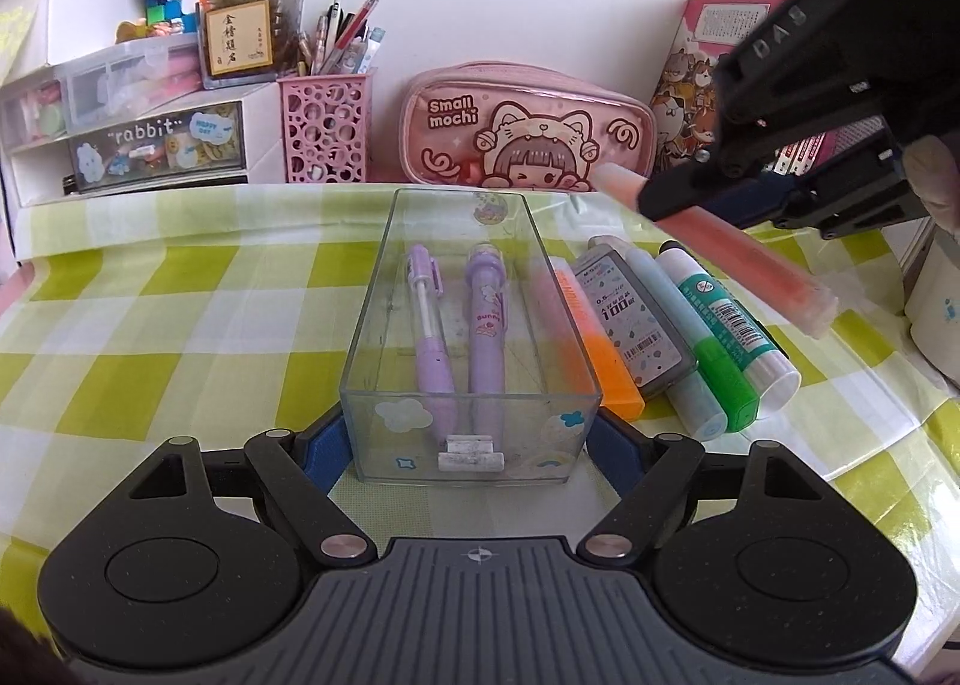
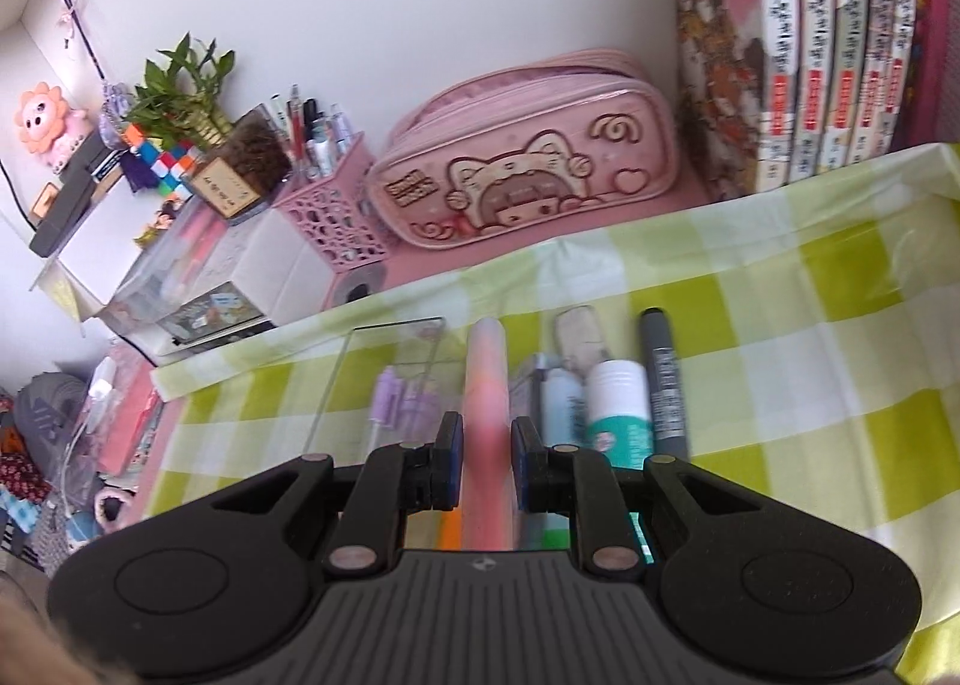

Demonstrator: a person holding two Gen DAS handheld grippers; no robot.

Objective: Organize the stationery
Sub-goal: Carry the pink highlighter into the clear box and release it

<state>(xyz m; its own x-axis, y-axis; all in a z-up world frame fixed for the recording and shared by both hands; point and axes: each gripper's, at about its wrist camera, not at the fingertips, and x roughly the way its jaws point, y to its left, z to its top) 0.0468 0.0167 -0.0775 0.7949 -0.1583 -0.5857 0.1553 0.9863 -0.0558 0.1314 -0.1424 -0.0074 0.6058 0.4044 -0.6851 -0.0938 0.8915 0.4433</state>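
A clear plastic box [image 1: 384, 289] sits on the green checked cloth and holds two purple pens [image 1: 483, 325]. My left gripper [image 1: 471, 448] is shut on the box's near end, one finger on each side. My right gripper [image 2: 486, 463] is shut on a pink highlighter [image 2: 487, 379] and holds it in the air to the right of the box; in the left wrist view the highlighter [image 1: 744, 253] hangs above the row of stationery. That row lies right of the box: an orange highlighter [image 1: 606, 361], a grey lead case [image 1: 636, 319], a pale blue pen [image 1: 690, 397], a green marker [image 1: 720, 349].
A pink pencil case [image 1: 528, 127], a pink pen holder [image 1: 327, 133] and small drawers [image 1: 156, 145] stand along the back wall. Books [image 2: 840, 43] stand at the back right. A white cup [image 1: 936, 313] is at the right edge.
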